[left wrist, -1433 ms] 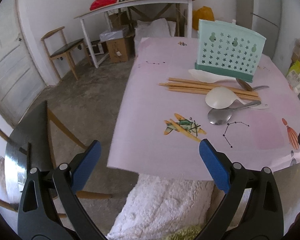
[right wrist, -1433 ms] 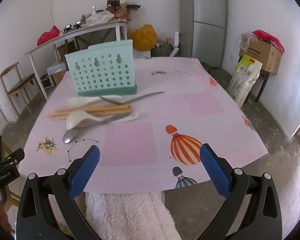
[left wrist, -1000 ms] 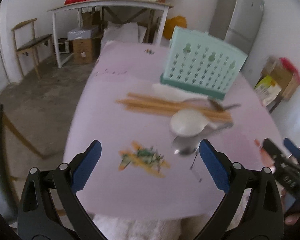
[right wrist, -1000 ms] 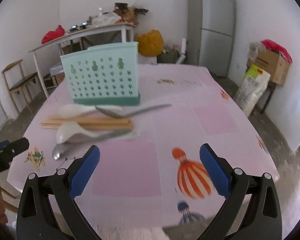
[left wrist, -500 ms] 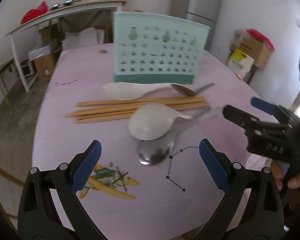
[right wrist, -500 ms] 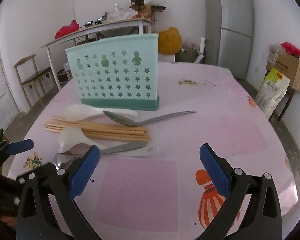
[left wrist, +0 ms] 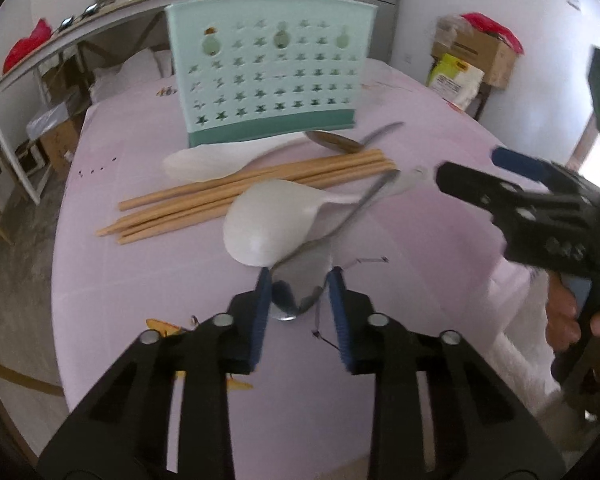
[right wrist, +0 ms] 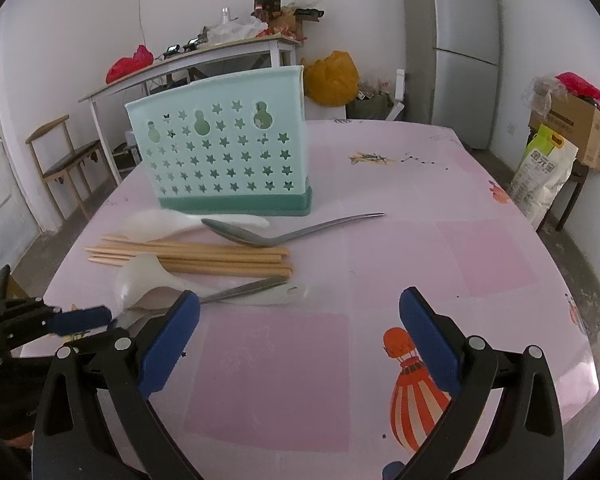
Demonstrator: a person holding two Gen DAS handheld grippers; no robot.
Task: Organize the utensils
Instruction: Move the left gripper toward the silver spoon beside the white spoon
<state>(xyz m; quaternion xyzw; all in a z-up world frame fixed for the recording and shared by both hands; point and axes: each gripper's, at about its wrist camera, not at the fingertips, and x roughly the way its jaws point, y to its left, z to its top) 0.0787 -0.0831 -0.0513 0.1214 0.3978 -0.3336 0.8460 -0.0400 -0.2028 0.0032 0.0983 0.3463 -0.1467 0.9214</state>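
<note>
Pink patterned tablecloth point(left wrist: 140, 272) fills both views, a cluttered room behind it. Nearest, at lower centre of the left wrist view, my left claw point(left wrist: 298, 280) has just been narrowing, and its blue pads now sit against both edges of the steel spoon's bowl point(left wrist: 300, 280), so I judge it gripped. That spoon point(left wrist: 364, 204) looks stiff, smooth and likely slippery; taking it by the bowl edges may let it swivel, and its handle runs up under the white plastic ladle point(left wrist: 268, 228), which is light and could get dragged along. My right claw point(right wrist: 300, 332), low in its own view, stands wide and empty over bare cloth. Beyond lie the wooden chopsticks point(left wrist: 240, 192), a second steel spoon point(right wrist: 260, 236) and another white spoon point(left wrist: 200, 164), then the mint star-punched holder point(left wrist: 268, 72) standing upright, upper centre.
</note>
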